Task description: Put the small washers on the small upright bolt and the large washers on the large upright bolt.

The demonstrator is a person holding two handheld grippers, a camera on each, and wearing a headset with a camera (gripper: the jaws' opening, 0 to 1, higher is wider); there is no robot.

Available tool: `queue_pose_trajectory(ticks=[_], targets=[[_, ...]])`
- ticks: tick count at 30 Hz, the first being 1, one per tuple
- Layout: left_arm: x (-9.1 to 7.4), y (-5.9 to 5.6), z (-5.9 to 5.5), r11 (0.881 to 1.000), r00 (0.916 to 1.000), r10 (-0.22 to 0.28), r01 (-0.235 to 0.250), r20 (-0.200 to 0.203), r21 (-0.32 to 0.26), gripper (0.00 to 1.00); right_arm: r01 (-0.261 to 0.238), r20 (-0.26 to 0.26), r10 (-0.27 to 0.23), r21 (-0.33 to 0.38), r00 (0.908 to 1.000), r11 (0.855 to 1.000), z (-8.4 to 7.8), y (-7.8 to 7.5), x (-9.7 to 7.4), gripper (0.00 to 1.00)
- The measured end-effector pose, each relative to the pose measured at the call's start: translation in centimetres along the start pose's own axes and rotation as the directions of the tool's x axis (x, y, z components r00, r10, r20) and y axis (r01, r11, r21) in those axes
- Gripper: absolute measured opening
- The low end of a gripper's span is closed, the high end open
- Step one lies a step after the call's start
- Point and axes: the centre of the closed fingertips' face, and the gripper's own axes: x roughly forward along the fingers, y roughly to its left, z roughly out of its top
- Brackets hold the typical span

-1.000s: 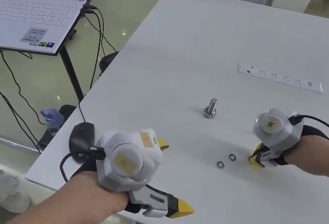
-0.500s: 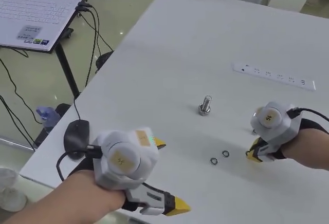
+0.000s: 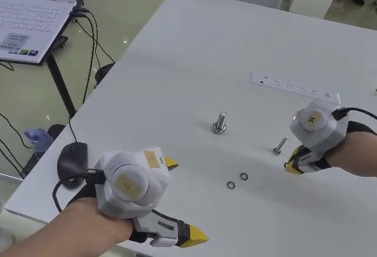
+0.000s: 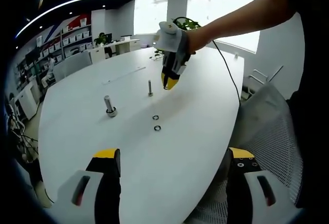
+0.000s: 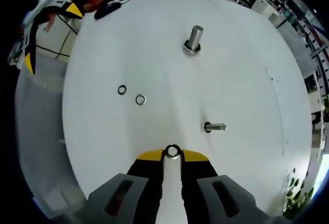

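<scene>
**White workbench: right claw grips one washer, left claw idle**

White table (image 3: 177, 62) fills the scene, with a power strip (image 3: 294, 88) at 1 o'clock and a laptop (image 3: 26, 15) on a stand at 10 o'clock.

Left gripper (image 4: 174, 154): the hand sits low at 7 o'clock in the head view, off the table edge. The jaws are spread wide and hold nothing.

Right gripper (image 5: 173, 154): the arm enters from 3 o'clock, with the tips angled down just above the tabletop. The jaws are nearly closed, and a washer (image 5: 173, 151) is pinched between the yellow tips.

Markings: a yellow disc on each gripper cap and the stickers on the laptop are too small to read.

Task items: the large bolt (image 3: 220, 122) stands upright near centre with a ring around its foot. The small bolt (image 3: 280, 146) stands at 4 o'clock of it, near the right gripper. Two loose washers (image 3: 237, 180) lie side by side at 5 o'clock of the large bolt, apart from both bolts.
</scene>
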Motion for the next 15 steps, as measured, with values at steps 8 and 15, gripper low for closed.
queue_pose_trajectory(ticks=[8, 15], targets=[[-0.1, 0.1, -0.3, 1.0, 1.0, -0.001, 0.001, -0.007, 0.006, 0.85, 0.022, 0.004, -0.022, 0.006, 0.9997, 1.0, 0.6, -1.3, -1.0, 0.12], [0.2, 0.2, -0.5, 1.0, 1.0, -0.001, 0.001, -0.006, -0.002, 0.85, 0.046, 0.022, -0.046, 0.01, 0.9987, 0.999, 1.7, -3.1, -1.7, 0.12]])
